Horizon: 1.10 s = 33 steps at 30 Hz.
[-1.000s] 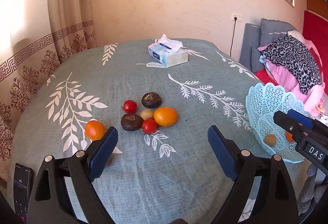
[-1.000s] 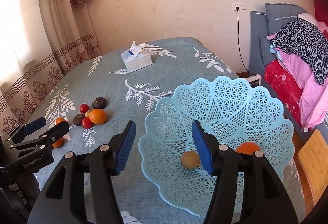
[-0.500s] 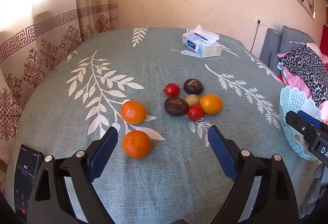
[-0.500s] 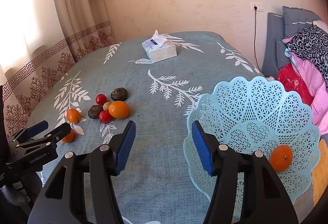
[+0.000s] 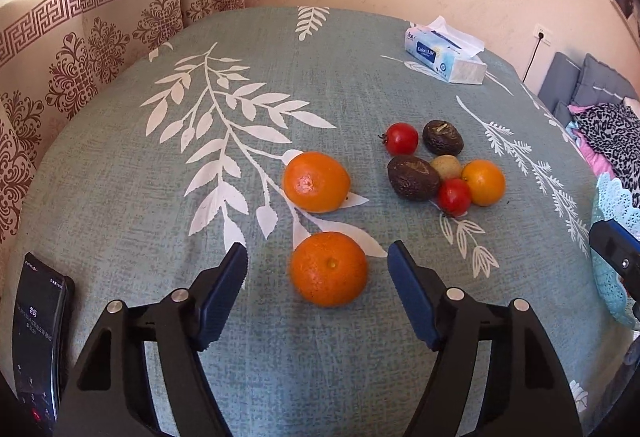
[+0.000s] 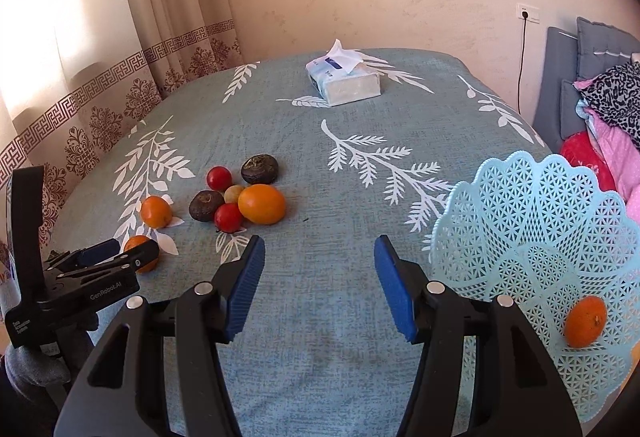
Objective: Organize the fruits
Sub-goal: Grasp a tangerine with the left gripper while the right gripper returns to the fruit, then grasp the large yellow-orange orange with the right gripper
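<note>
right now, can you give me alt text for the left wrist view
The left tongs stand open around a mandarin on a teal leaf-print tablecloth, pads not touching it, having just narrowed. Beyond lie another mandarin and a small fruit cluster; a tissue box sits further back.

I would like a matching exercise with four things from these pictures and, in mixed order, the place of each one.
Things:
1. nearest orange
2. tissue box
3. phone
4. basket

Places:
A. far side of the table
B. between the left claw's pads
C. table's right edge
D. table's left edge

Pairs: 1-B, 2-A, 3-D, 4-C
</note>
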Available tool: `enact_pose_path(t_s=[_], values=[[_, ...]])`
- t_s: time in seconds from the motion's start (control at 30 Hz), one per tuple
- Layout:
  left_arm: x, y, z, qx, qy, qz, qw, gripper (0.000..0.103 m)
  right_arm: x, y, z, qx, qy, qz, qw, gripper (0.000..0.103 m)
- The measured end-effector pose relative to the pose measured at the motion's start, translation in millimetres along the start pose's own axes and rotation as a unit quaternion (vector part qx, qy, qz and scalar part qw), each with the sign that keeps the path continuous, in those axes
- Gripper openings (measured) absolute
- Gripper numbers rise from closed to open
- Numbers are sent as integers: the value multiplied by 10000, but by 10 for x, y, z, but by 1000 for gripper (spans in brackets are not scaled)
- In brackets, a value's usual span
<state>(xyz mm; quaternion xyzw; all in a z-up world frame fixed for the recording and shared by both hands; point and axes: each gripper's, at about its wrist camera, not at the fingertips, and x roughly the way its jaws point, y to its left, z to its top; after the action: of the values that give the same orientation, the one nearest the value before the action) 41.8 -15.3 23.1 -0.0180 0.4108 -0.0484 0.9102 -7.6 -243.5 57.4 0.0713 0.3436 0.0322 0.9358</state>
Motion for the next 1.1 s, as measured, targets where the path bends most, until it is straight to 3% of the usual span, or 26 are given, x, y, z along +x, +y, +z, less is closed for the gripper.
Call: enact_pose_path(t_s=[0.07, 0.13, 0.27, 0.63, 1.1], values=[[58, 28, -18, -60, 125, -25, 9999, 57, 52, 21, 5, -12, 58, 13, 10000, 59], [78, 40, -32, -87, 138, -72, 9998, 55, 111, 42, 9, -25, 120, 25, 9999, 59], [43, 0, -52, -26, 31, -164, 9999, 40, 254, 64, 31, 12, 296, 116, 9995, 59], [-18, 86, -59, -242, -153, -290, 9992, 39, 709, 211, 174, -225, 608, 180, 9977, 59], [27, 106, -64, -293, -80, -395, 9988, 39, 1115, 310, 290, -227, 881, 434, 9949, 59]])
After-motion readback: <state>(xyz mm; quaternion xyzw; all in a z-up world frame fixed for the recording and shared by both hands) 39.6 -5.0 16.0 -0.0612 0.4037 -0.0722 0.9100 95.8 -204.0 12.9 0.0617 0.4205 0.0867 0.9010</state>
